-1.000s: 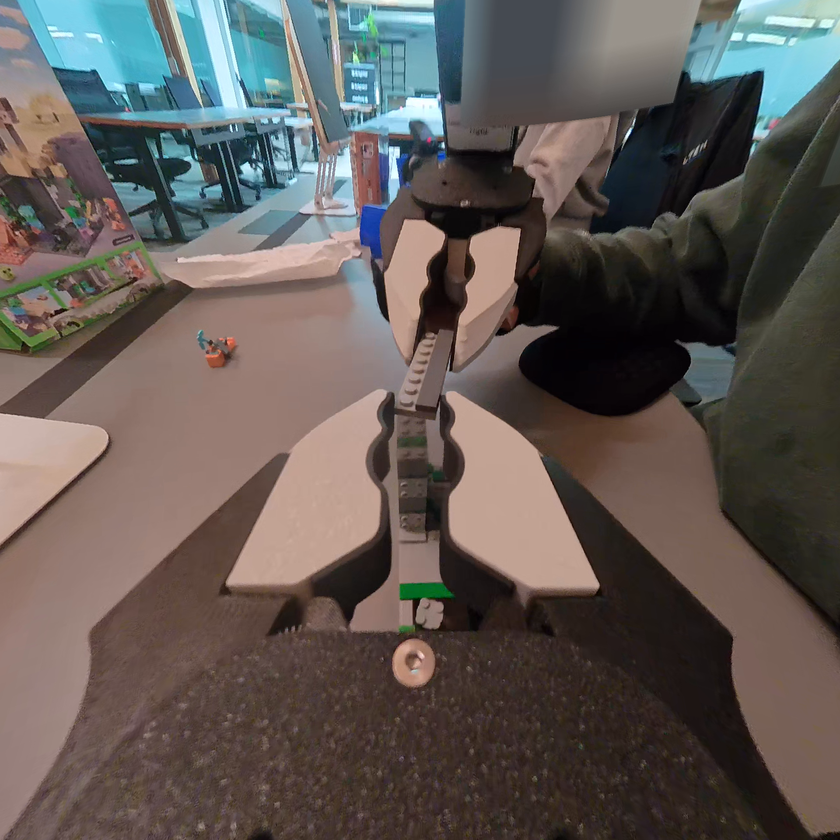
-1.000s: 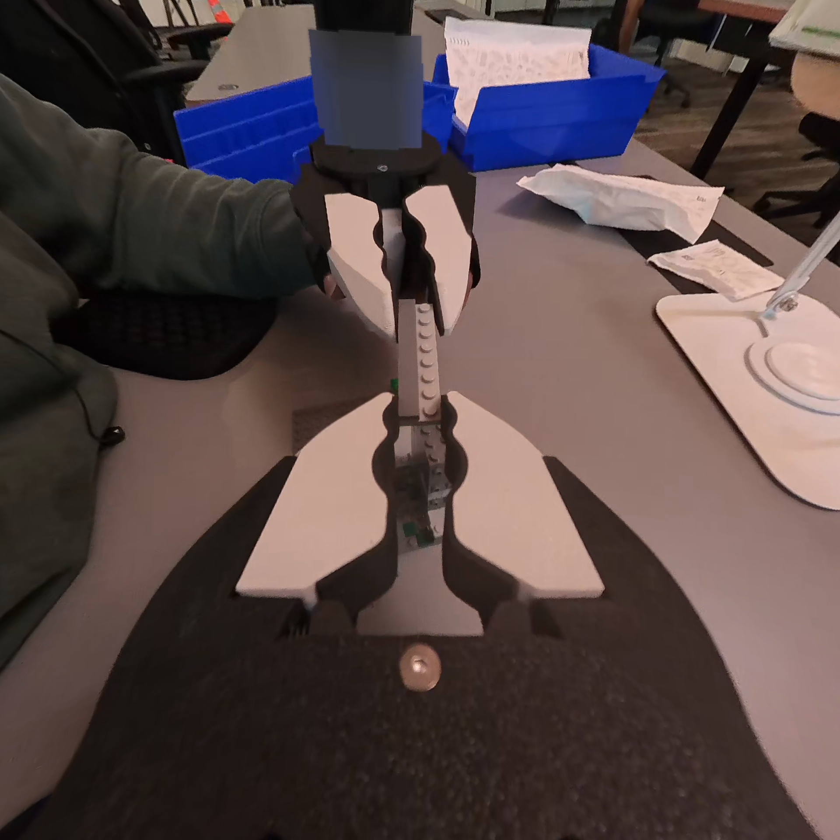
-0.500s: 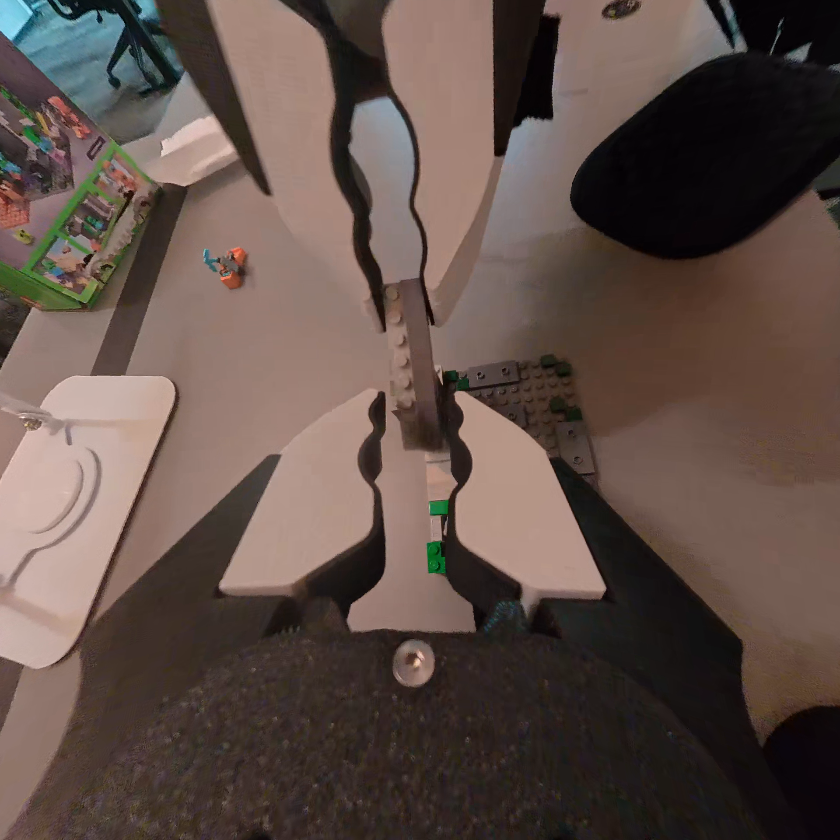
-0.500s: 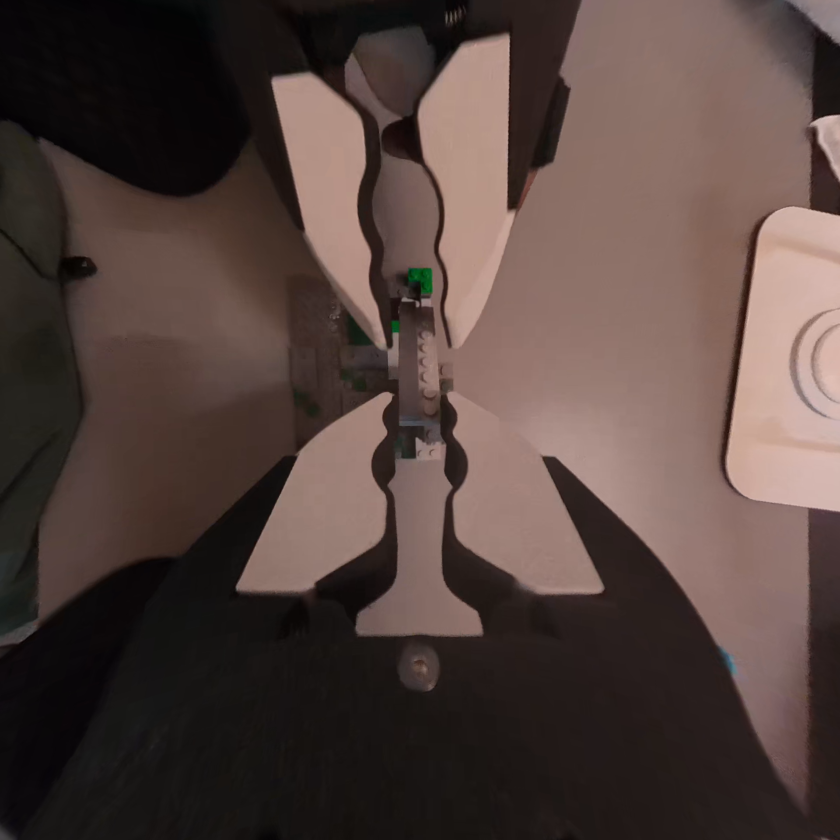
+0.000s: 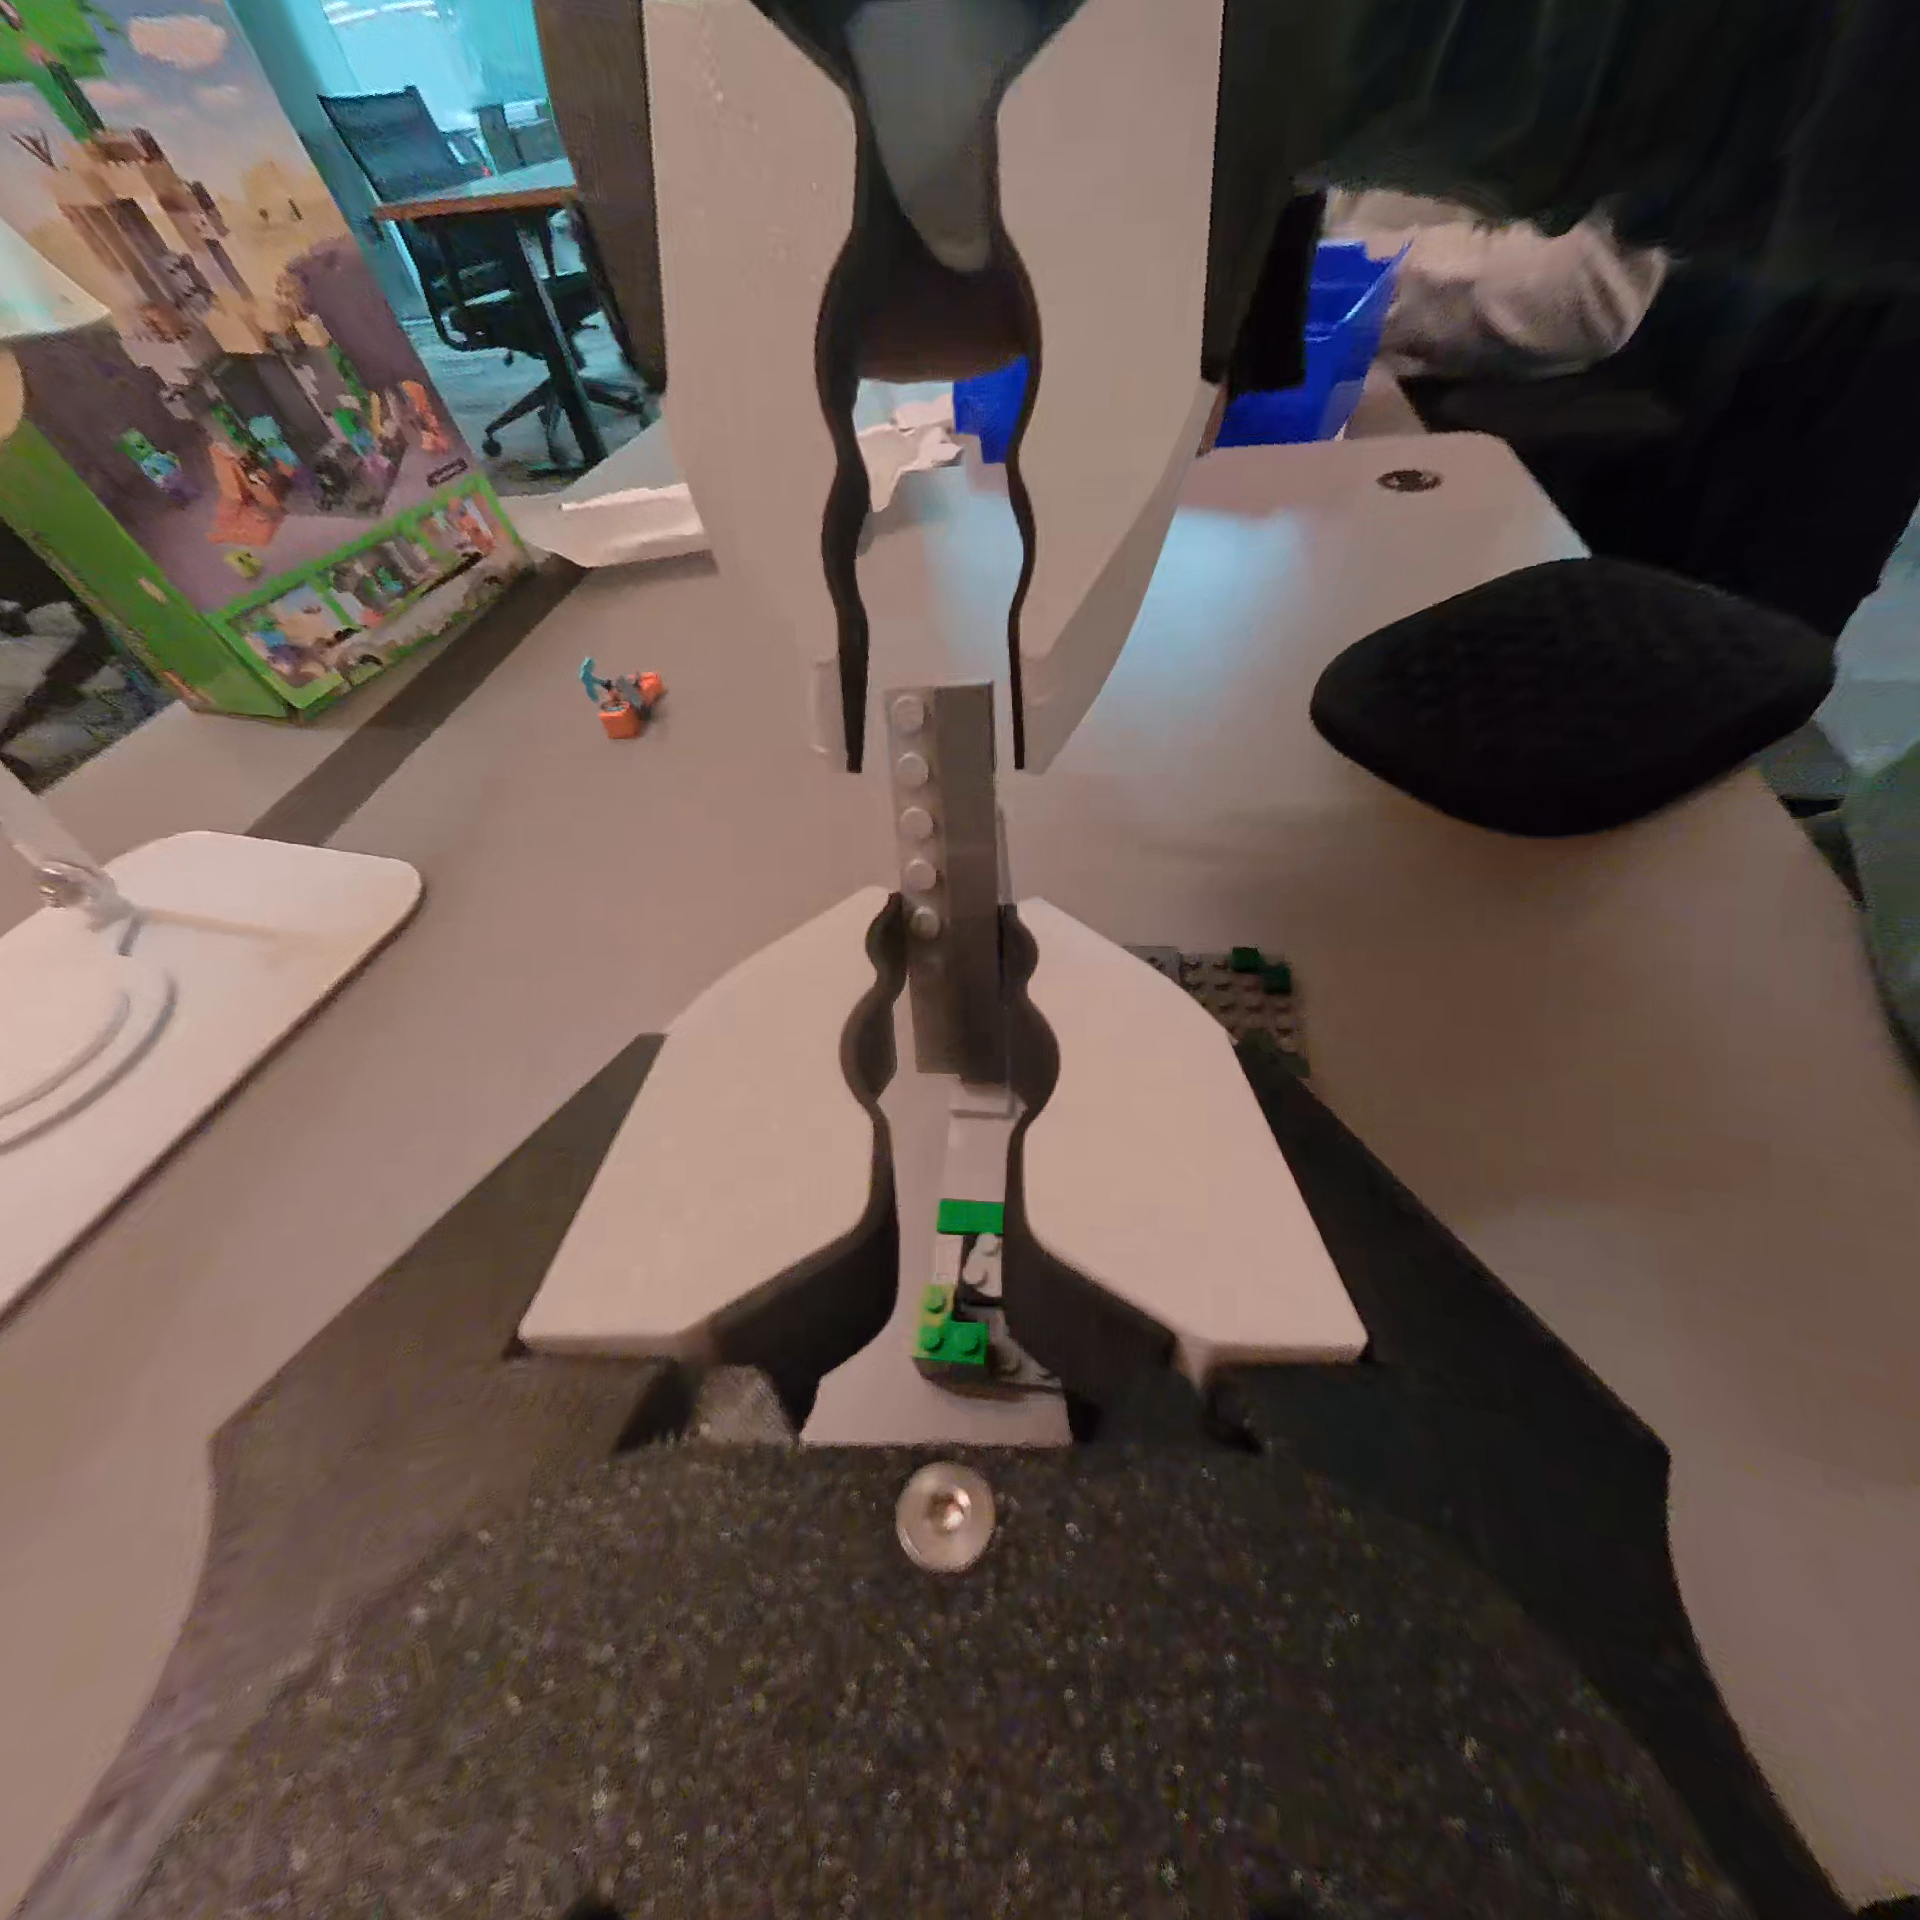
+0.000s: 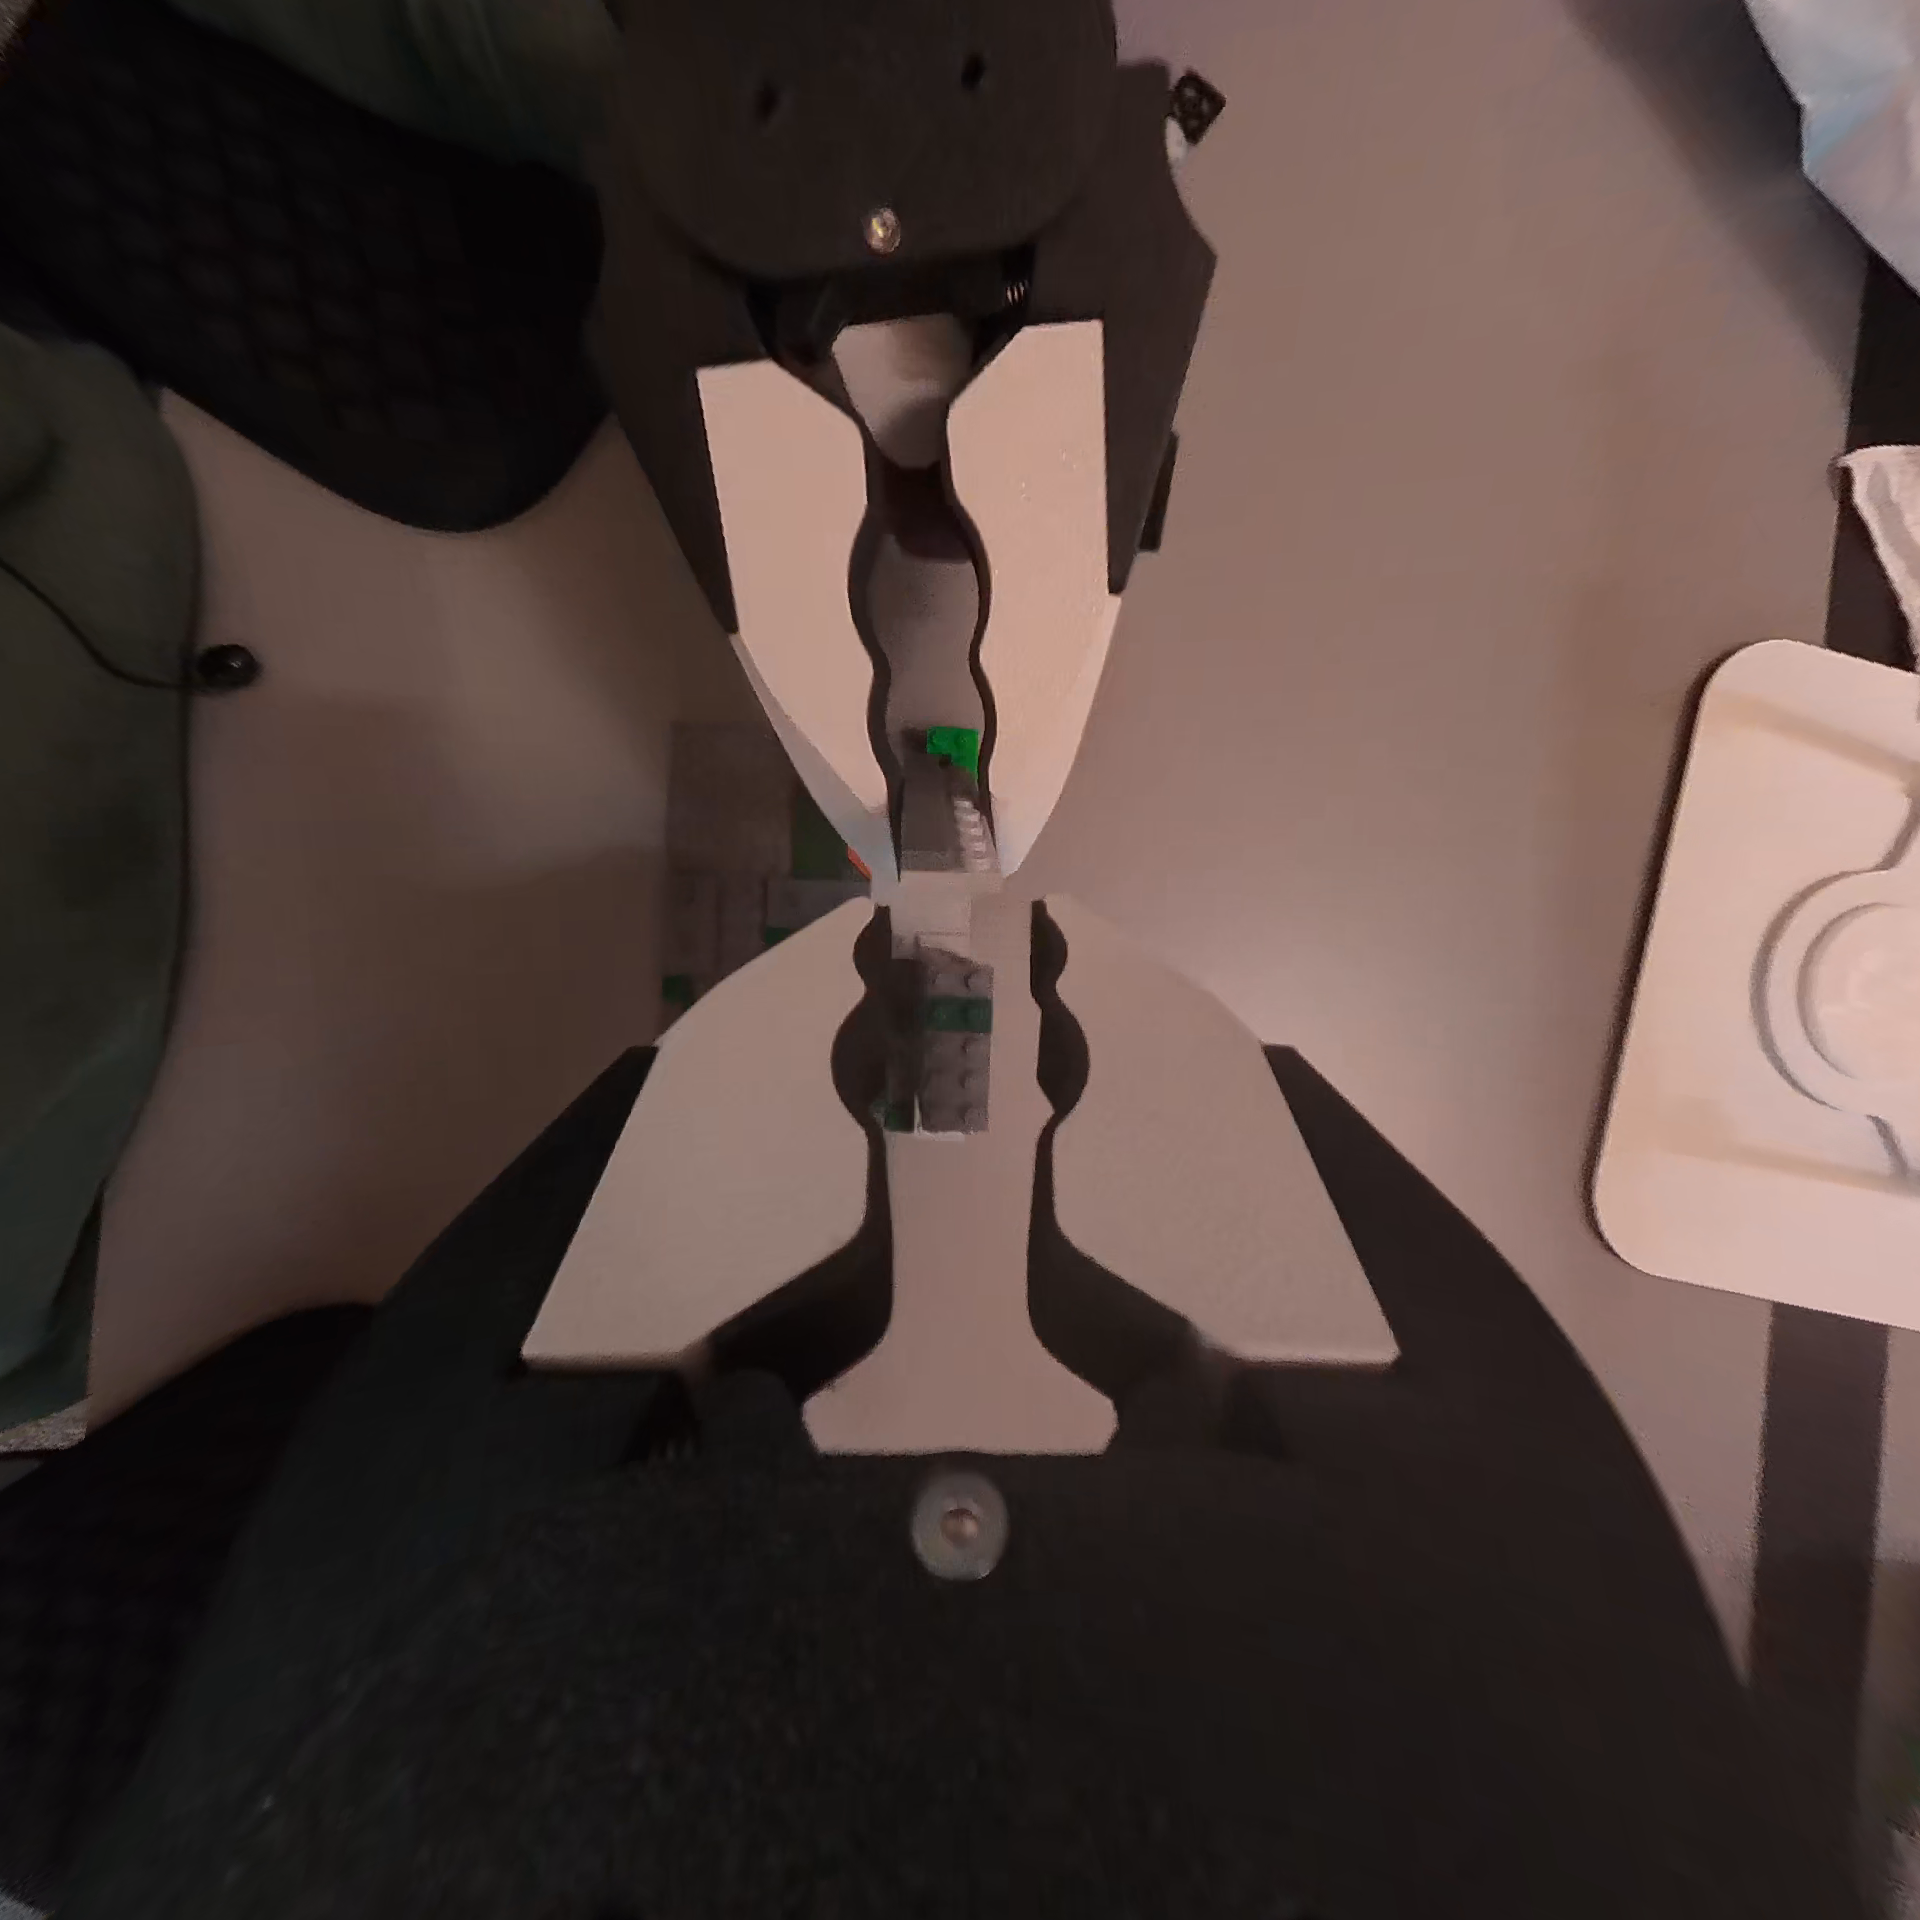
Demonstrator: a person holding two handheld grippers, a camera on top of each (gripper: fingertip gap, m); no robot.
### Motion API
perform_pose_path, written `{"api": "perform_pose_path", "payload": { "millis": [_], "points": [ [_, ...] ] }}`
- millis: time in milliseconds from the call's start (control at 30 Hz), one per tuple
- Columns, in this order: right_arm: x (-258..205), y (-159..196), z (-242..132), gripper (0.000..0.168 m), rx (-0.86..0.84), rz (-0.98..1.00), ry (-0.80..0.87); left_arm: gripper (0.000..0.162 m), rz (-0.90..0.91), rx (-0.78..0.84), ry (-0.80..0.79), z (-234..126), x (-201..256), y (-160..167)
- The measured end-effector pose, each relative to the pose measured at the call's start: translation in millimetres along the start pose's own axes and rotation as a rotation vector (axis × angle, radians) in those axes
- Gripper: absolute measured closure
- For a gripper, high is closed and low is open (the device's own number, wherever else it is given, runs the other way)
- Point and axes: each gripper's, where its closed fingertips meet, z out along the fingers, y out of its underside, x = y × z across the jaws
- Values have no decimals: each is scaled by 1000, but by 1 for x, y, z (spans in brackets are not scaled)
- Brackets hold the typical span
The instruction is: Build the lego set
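Fingers of the left gripper (image 5: 945, 940) clamp the lego assembly (image 5: 968, 1195), whose grey plate (image 5: 948, 883) juts toward 12 o'clock into the right gripper (image 5: 935, 743), its tips set slightly wider than the plate. A grey baseplate (image 5: 1252, 1003) lies at 3 o'clock.

Right wrist view: the right gripper (image 6: 951, 914) stands apart around the assembly's (image 6: 948, 1060) end; the left gripper (image 6: 940, 847) meets it from 12 o'clock, pinching the plate (image 6: 951, 842).

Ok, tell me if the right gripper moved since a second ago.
Yes: against the orange figure, the right gripper has come nearer the camera, jaws now apart around the grey plate.
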Motion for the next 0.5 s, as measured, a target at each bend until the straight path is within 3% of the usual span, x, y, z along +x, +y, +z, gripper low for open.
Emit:
{"api": "perform_pose_path", "payload": {
  "millis": [267, 500],
  "points": [
    [-4, -5, 13, 152, 15, -9, -22, 146, -36, 24, 12, 8, 3, 10],
    [0, 16, 26, 152, -205, 25, -65, 136, -54, -70, 38, 9, 1, 31]
  ]
}}
